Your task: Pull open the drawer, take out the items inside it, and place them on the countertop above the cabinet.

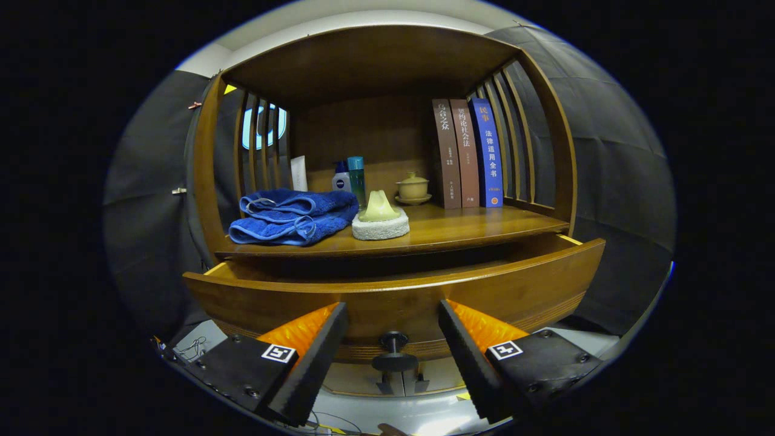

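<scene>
The gripper (393, 339) sits low centre of the frame, fingers (315, 351) spread wide apart & gripping nothing; the dark round knob (394, 351) of the drawer (399, 297) stands in the gap between them, touching neither. The drawer is pulled out partway from under the worktop (454, 233), its curved wooden front filling mid-frame; its inside is hidden by the front panel and the worktop's shadow, so contents can't be told. On the worktop, left of centre, lies a folded blue towel (293, 218); just right of it, touching or nearly so, a white round sponge w/ a pale yellow-green cone-shaped piece on top (380, 219). Behind these, toward the back wall: a white tube (299, 173), a white bottle w/ blue cap and a round dark-blue brand logo (341, 177), and a taller teal bottle (356, 175) beside it. Right of centre a small lidded tea cup on a saucer (413, 189). Upper right of the shelf space, three upright books (467, 154) lean together, two brown & one blue, spines printed in Chinese characters, too small to read w/ confidence. Slatted wooden side rails (514, 133) close both ends. Each finger carries a small black-and-white square marker (278, 353).
</scene>
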### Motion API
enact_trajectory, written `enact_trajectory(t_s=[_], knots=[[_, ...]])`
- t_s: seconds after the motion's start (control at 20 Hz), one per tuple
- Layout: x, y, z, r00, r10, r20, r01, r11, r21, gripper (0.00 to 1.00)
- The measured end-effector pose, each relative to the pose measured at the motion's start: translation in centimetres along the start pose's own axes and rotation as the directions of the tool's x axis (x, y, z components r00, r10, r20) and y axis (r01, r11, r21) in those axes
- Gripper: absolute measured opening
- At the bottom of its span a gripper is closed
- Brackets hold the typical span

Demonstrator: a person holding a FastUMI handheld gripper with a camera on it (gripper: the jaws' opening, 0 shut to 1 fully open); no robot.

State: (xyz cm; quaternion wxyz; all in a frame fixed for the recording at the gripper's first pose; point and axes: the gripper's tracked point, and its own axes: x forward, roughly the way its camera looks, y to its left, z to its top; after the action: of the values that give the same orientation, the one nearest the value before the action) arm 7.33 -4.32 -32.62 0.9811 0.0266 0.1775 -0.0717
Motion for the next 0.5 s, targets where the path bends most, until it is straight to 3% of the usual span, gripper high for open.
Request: enact_trajectory(t_s=[0.5], knots=[[4.4, 0.1, 0.8, 1.000, -0.006, -0.012, 0.006, 1.000, -0.004, 1.00]])
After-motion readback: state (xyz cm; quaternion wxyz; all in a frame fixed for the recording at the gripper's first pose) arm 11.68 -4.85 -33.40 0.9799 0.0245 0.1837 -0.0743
